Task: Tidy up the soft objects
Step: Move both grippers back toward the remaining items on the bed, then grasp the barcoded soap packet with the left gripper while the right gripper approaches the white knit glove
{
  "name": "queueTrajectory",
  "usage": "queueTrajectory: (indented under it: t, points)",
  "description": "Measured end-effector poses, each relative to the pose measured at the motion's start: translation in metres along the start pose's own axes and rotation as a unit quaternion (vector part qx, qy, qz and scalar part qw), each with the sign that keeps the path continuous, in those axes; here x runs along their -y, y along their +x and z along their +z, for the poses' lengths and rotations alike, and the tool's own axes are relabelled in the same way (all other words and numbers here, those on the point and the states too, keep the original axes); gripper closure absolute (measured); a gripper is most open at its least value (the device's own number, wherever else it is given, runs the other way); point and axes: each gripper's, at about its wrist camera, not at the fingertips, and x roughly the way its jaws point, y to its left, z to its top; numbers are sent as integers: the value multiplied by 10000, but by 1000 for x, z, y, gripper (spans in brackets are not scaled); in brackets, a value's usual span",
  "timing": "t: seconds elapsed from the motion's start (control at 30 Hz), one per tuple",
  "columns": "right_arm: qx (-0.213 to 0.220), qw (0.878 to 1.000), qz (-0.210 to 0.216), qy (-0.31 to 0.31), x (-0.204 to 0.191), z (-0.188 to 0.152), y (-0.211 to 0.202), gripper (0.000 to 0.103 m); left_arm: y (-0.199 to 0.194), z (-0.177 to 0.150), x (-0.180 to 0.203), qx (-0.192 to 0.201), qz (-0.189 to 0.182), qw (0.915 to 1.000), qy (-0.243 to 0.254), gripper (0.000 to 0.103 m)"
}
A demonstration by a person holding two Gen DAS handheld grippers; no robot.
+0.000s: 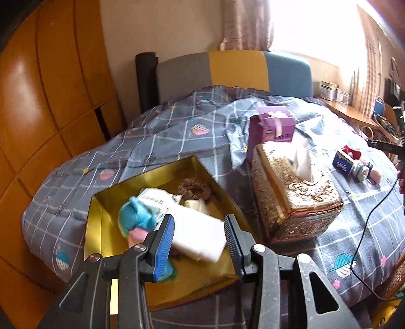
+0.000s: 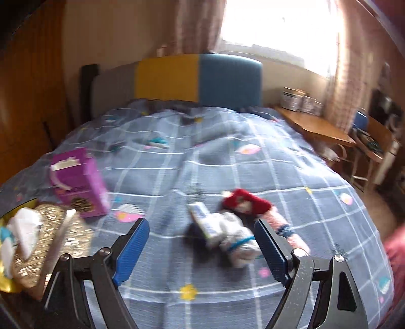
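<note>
Hovering over the gold box [image 1: 101, 210] of soft items, the left gripper [image 1: 200, 243] is holding its jaws parted and empty; the right gripper [image 2: 202, 245], jaws wide, should be straddling the white sock bundle [image 2: 235, 240] squarely on the checked bedspread [image 2: 202, 157] beside a bright window [image 2: 278, 22].

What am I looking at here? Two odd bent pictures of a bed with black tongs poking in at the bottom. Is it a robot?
No robot: a person carries a two-fingered gripper in each hand, each with a wide-angle camera looking along its fingers. One picture is from the left gripper, hovering empty over a gold box already holding soft things, such as a white pack. The other is from the right gripper, open and empty, facing small soft items on the checked quilt. A purple tissue box and a gold tissue holder sit nearby.
</note>
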Motion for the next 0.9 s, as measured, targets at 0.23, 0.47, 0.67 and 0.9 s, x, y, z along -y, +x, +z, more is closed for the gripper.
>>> queueTrajectory:
  t: [0.23,0.47,0.67,0.9]
  points:
    - [-599,9874,-323,1428,83,-21,37,16,-5,21,36,155,-191,9986,477,62]
    - [-653,9718,-99,2265,112,-28,34,16,-4,46,79,304,-448,9944,905,62]
    - [-663,9701,-123,2331,111,-27,34,15,-2,61,116,360,-697,9891,1250,62]
    - [-669,9654,-84,2519,118,-29,32,15,6,71,150,281,-925,9840,1496,62]
